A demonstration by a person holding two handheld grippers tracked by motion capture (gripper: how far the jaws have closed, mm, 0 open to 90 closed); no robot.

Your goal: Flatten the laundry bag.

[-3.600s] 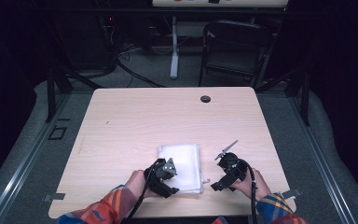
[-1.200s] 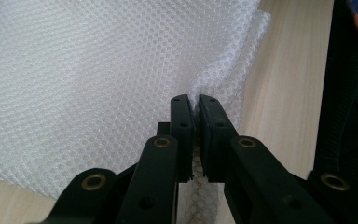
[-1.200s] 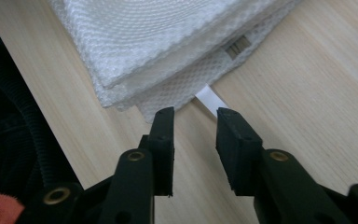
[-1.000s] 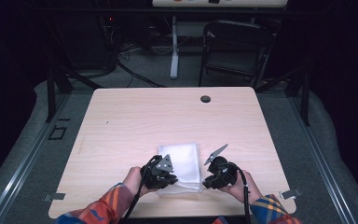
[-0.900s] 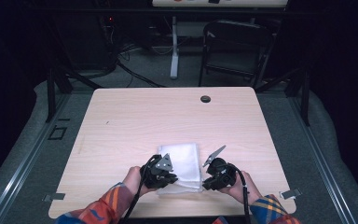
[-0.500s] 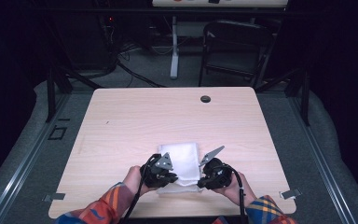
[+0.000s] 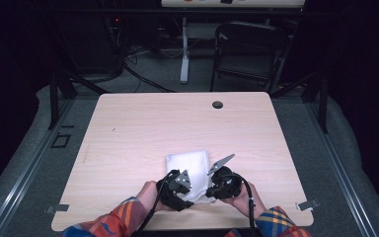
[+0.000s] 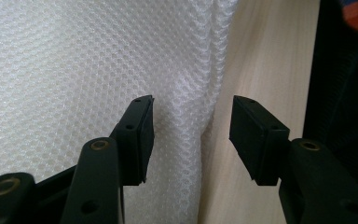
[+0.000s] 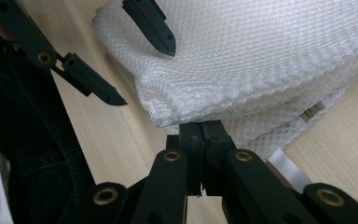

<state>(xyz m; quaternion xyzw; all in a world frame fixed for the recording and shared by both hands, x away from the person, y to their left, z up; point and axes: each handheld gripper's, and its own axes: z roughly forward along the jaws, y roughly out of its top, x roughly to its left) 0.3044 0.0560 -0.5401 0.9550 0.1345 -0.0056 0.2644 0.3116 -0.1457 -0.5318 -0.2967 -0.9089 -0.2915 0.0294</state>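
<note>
High view: one folded mesh cloth (image 7: 190, 165), left tongs (image 7: 180, 185) agape, right tongs (image 7: 217, 182) closed, holding nothing

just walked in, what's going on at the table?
A person is working a folded white mesh cloth at the near edge of the wooden table, with one hand-held gripper per hand. The left hand-held gripper is open, its jaws straddling the cloth's folded edge. The right hand-held gripper is shut, its tips at the cloth's lower layers; whether it pinches fabric is unclear.
</note>
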